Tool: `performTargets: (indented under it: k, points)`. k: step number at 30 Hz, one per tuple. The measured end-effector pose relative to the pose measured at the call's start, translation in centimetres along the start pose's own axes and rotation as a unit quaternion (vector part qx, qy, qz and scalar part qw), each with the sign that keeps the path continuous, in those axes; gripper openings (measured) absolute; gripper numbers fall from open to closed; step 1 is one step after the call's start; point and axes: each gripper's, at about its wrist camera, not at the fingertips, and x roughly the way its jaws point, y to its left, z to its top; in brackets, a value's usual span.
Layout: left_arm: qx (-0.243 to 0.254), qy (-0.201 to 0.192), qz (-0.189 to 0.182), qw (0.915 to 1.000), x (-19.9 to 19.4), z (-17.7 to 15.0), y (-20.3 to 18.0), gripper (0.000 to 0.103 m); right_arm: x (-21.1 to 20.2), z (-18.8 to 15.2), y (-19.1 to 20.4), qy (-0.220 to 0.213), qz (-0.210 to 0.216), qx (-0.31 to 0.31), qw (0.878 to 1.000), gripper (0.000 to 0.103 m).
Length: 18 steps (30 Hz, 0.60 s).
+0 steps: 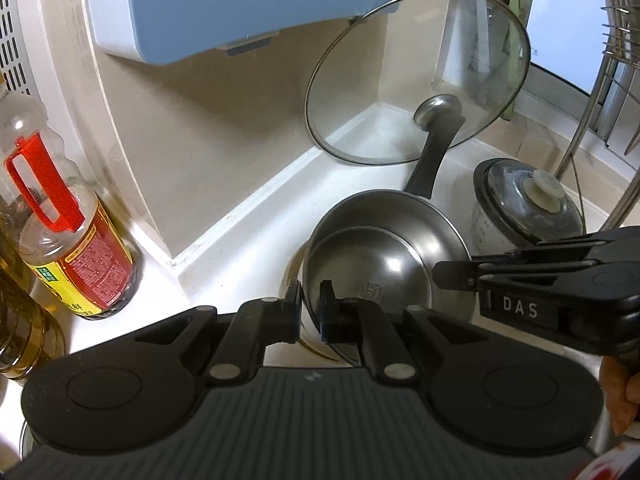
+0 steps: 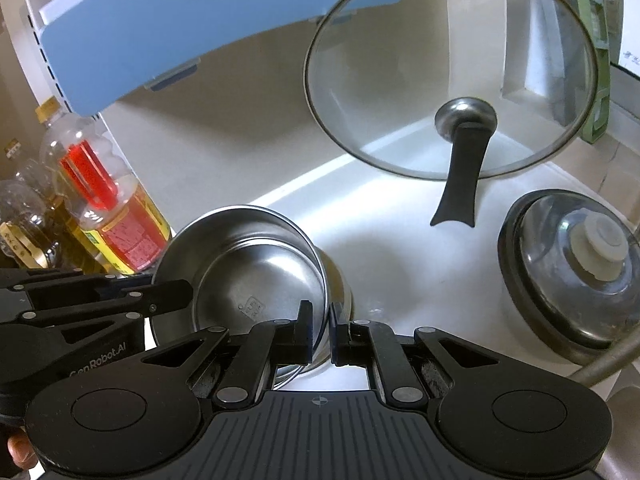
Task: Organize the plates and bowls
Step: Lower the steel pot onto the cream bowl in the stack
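Left wrist view, from left to right: oil bottles stand at the edge of the white counter, the nearest one (image 1: pixel 76 240) with a red handle and red-yellow label. Next comes the left gripper (image 1: pixel 310 308), its jaws narrowed onto the near rim of the steel bowls (image 1: pixel 384 260), which are tilted up on edge, a smaller one nested in a larger. Behind them a glass lid (image 1: pixel 416 76) with a black handle leans in the corner against the wall, below a blue cabinet (image 1: pixel 240 4). Further right sits a small lidded pot (image 1: pixel 528 208), and the right gripper (image 1: pixel 452 276) reaches in from the side to the bowls' right rim; a wire dish rack (image 1: pixel 616 60) fills the far edge. Right wrist view, same order: the oil bottle (image 2: pixel 112 216), then the left gripper (image 2: pixel 176 296) at the bowls' left rim, then the steel bowls (image 2: pixel 248 276) on edge with the right gripper (image 2: pixel 320 334) closed narrowly on their rim, the glass lid (image 2: pixel 448 68) behind, and the lidded pot (image 2: pixel 572 268) on the counter (image 2: pixel 400 248).
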Motion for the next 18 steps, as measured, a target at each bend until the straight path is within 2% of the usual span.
performTargets:
  k: [18]
  points:
    - [0.001, 0.025, -0.011, 0.9996, 2.6, 0.8, 0.7, 0.009, 2.4, 1.1, -0.3, 0.028, -0.012, 0.006, 1.0, 0.008]
